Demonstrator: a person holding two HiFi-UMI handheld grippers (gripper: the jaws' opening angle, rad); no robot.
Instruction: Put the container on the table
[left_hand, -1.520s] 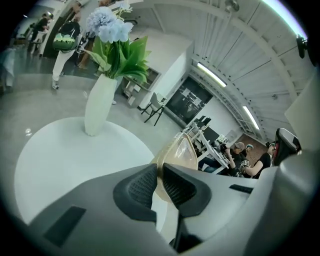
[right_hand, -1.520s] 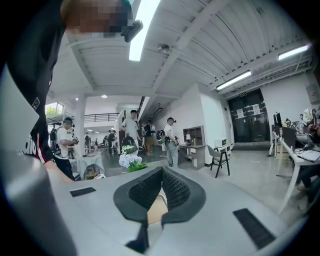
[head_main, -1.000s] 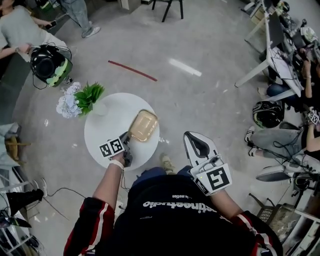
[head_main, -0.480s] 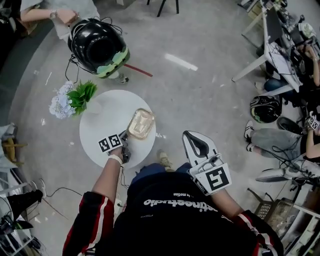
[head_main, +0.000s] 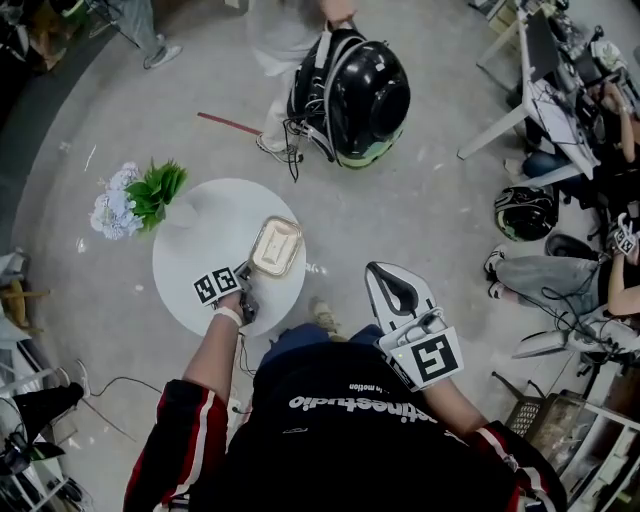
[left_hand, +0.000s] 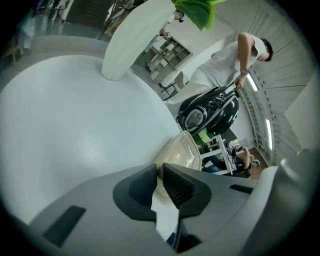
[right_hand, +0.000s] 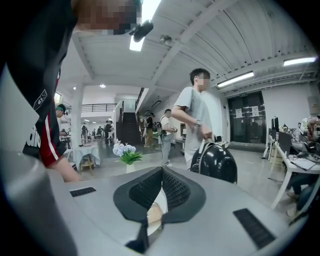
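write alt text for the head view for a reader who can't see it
Seen from above, the left gripper has its jaws shut on the near corner of a container lying on a round white table. The right gripper is held off the table, and flowers stand at its far left edge.

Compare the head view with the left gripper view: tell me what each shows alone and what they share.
Only the head view: the right gripper, away from the table, a red strip on the floor and a second helmet at the right. Only the left gripper view: the left gripper with jaws closed on the container rim, and open shelving. Both: the table, the container, the plant and the carried black helmet.
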